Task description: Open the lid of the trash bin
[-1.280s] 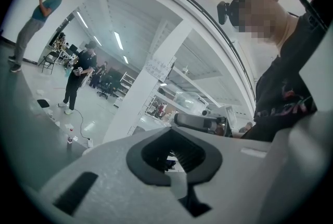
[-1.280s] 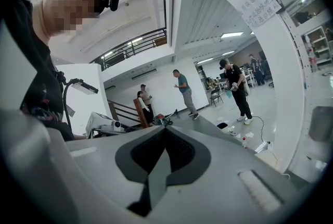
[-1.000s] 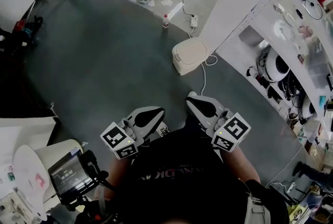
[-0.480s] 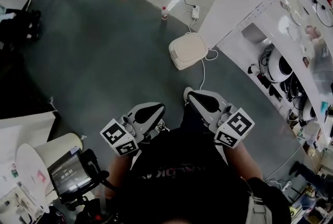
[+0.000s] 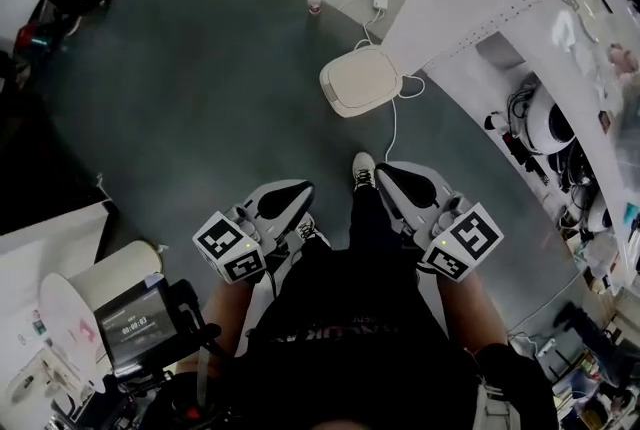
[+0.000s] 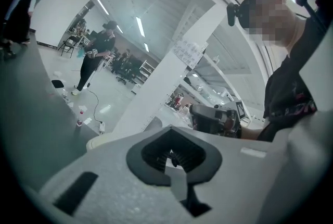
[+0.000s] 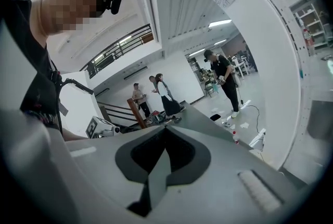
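Hanging by the person's legs, the left gripper (image 5: 290, 198) and right gripper (image 5: 392, 180) both have jaws together, holding nothing. At twelve o'clock, well apart from them on the grey floor (image 5: 200, 98), sits the bin (image 5: 345, 103) with its lid (image 5: 362, 76) down. It looks like light, stiff, smooth plastic, so hooking the lid's front rim gently seems best, lest the bin slide.

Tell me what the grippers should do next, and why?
Probably carry the right gripper forward toward the trash bin: its lid lies shut, and this gripper and the left gripper, both shut and empty, hang well short of it.
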`<state>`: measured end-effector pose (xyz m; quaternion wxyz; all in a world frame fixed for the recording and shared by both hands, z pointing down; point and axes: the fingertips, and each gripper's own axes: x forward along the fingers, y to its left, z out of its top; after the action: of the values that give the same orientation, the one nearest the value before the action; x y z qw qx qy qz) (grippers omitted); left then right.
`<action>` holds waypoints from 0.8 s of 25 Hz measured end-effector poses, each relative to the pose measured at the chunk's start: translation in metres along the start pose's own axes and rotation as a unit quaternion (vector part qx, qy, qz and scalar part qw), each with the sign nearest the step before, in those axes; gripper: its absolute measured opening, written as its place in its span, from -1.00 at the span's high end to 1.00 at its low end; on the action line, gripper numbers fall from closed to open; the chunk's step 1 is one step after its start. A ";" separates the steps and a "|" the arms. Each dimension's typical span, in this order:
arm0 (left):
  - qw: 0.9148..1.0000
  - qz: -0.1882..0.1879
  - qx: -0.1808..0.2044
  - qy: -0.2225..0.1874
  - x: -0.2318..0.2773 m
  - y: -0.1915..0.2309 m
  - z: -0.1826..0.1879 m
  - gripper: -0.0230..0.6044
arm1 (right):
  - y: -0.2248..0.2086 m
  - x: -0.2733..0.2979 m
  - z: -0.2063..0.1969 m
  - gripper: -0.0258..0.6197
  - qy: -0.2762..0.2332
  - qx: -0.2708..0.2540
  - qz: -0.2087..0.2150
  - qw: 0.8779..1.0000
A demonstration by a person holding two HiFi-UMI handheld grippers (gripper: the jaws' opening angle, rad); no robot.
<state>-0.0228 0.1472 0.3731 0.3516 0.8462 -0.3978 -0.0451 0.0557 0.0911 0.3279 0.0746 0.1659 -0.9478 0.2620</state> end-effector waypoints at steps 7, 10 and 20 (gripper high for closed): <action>0.999 0.033 -0.022 0.022 0.059 0.063 -0.013 0.93 | -0.070 0.005 -0.008 0.90 0.013 0.021 -0.010 1.000; 0.998 0.054 -0.029 0.031 0.099 0.102 -0.023 0.93 | -0.114 0.009 -0.013 0.90 0.021 0.024 -0.007 0.999; 0.987 0.139 -0.075 0.038 0.127 0.190 -0.038 0.93 | -0.151 0.027 -0.006 0.90 0.039 0.036 0.028 0.998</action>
<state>-0.0446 -0.0041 0.5470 0.4314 0.7550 -0.4938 0.0064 0.0846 -0.0354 0.4103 0.0985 0.1314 -0.9385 0.3038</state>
